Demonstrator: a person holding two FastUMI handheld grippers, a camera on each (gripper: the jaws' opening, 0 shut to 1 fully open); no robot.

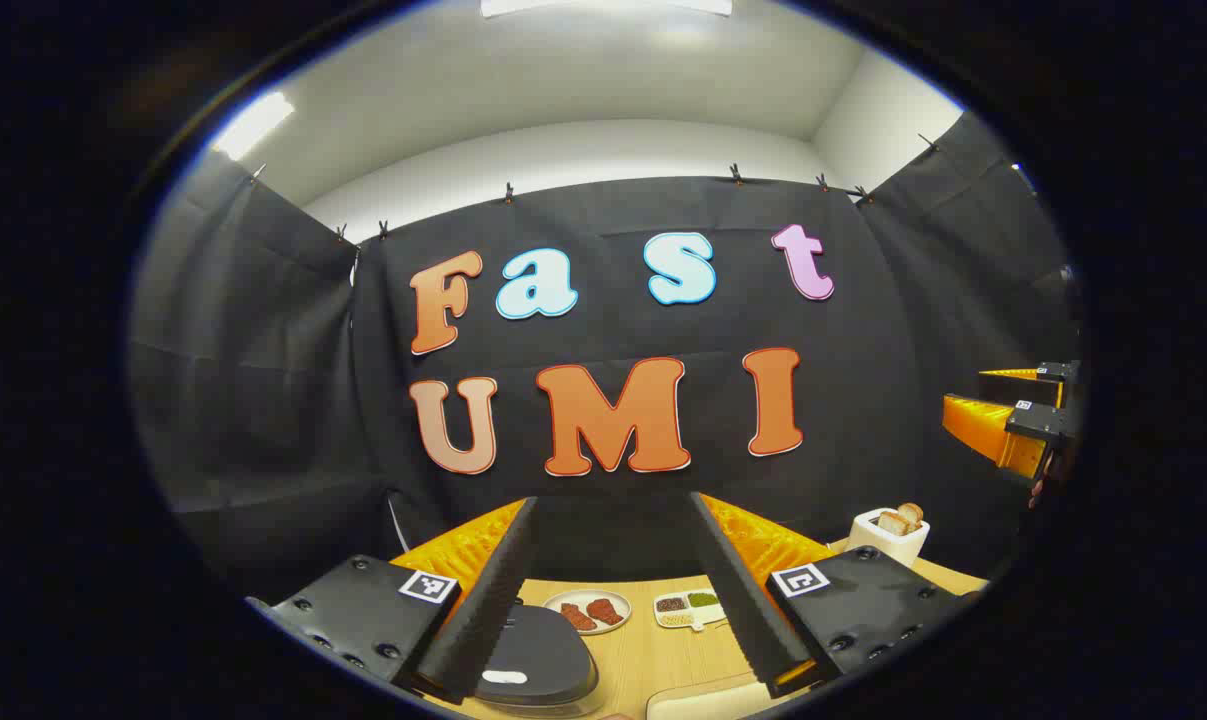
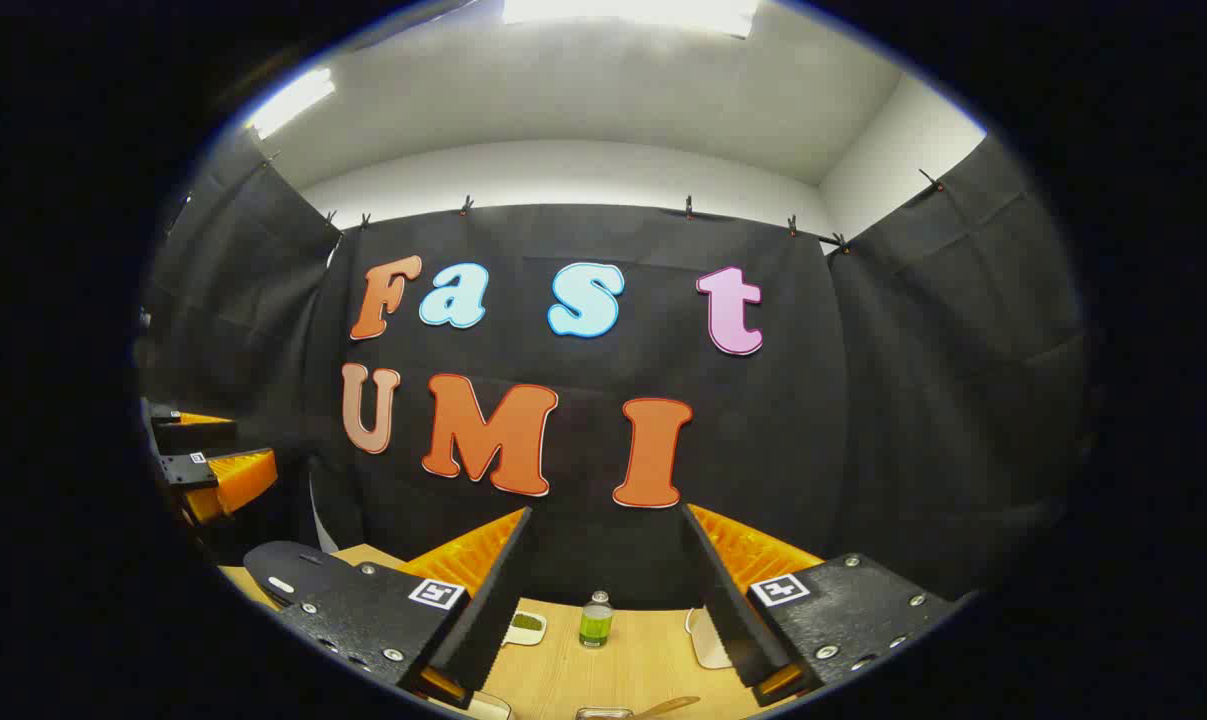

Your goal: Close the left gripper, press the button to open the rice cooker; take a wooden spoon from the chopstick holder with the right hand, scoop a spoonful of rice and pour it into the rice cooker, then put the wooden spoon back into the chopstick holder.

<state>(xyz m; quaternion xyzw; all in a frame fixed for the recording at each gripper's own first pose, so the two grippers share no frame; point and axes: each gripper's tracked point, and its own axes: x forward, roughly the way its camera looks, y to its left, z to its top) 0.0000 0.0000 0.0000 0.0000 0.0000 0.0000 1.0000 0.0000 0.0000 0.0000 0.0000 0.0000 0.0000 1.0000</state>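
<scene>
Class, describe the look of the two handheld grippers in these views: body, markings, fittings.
Left gripper and right gripper match: two long flat fingers each, on black blocks studded with screws. Every block carries a small square black-and-white marker. Ribbed orange panels sit behind the fingers. No cables or sleeves can be made out.

Plate of red pieces [image 1: 587, 610], divided dish of grains [image 1: 687, 607], toast holder [image 1: 889, 534], green bottle [image 2: 594, 620], wooden table [image 1: 653, 655]

Dark grey rice cooker [image 1: 538, 655] on a pale wood-grain bench [image 1: 653, 655]; beside it, a white plate [image 1: 587, 610] holding reddish-brown pieces.
</scene>
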